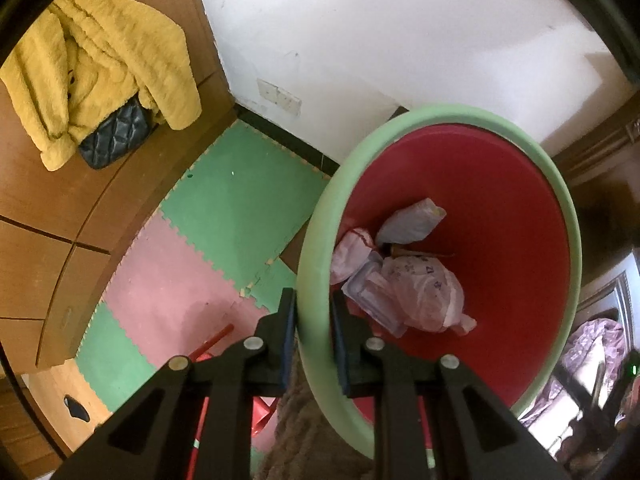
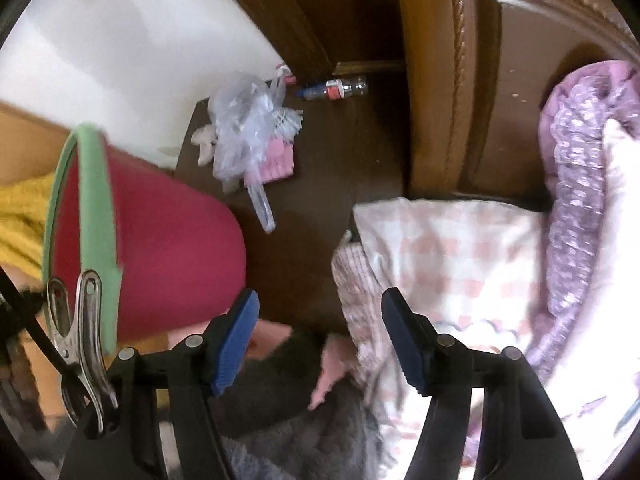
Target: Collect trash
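Observation:
My left gripper [image 1: 313, 312] is shut on the green rim [image 1: 316, 248] of a red trash bin and holds it tilted. Inside the bin lie a crumpled plastic bag [image 1: 428, 292], a clear plastic box [image 1: 368, 292] and other wrappers [image 1: 412, 220]. In the right wrist view the same bin [image 2: 160, 252] is at the left. My right gripper [image 2: 320, 320] is open and empty above the dark floor. On that floor farther off lie a clear plastic bag [image 2: 240, 136] with pink packaging [image 2: 276, 160] and a plastic bottle [image 2: 336, 88].
A yellow coat [image 1: 100, 68] and a black quilted bag [image 1: 116, 136] lie on a wooden cabinet at the left. Green and pink foam mats [image 1: 208, 240] cover the floor. A bed with checked bedding [image 2: 448, 264] and a purple quilt [image 2: 580, 160] stands at the right.

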`<state>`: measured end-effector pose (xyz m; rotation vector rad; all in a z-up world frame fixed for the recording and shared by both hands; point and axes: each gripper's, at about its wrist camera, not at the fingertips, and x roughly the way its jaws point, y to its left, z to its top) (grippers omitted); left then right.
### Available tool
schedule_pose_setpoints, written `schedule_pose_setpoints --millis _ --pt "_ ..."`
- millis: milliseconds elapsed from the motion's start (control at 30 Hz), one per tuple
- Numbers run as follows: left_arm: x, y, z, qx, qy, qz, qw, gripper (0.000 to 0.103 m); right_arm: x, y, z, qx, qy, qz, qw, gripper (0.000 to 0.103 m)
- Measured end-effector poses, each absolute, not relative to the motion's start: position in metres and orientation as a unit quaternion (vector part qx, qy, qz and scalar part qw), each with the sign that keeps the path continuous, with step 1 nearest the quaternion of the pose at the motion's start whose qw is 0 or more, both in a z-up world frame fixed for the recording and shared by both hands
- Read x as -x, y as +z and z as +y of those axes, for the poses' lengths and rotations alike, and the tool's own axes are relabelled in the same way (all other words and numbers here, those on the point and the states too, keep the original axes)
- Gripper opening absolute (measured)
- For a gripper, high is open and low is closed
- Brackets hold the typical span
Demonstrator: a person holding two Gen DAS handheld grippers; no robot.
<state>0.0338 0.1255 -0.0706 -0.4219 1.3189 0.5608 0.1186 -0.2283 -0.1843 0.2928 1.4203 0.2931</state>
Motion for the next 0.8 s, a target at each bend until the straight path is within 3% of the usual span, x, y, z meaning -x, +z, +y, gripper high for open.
schedule_pose_setpoints --millis 200,633,733,800 --pt "-0.037 -0.067 0.121 0.179 0.25 0.601 0.738 0.017 -0.185 -0.208 -0.193 -0.189 0.168 0.642 0.724 0.076" --pt "-0.04 -0.075 0.127 0.172 0.239 0.615 0.731 0.017 -0.296 -0.29 -0.101 -0.181 0.139 0.665 0.711 0.073" --pt "-0.041 -0.076 0.126 0.166 0.234 0.618 0.732 0.017 -0.305 -0.29 -0.089 -0.153 0.161 0.656 0.721 0.015" --pt "-0.043 -0.076 0.125 0.159 0.232 0.62 0.733 0.017 -0.307 -0.285 -0.088 -0.138 0.157 0.647 0.734 0.006"
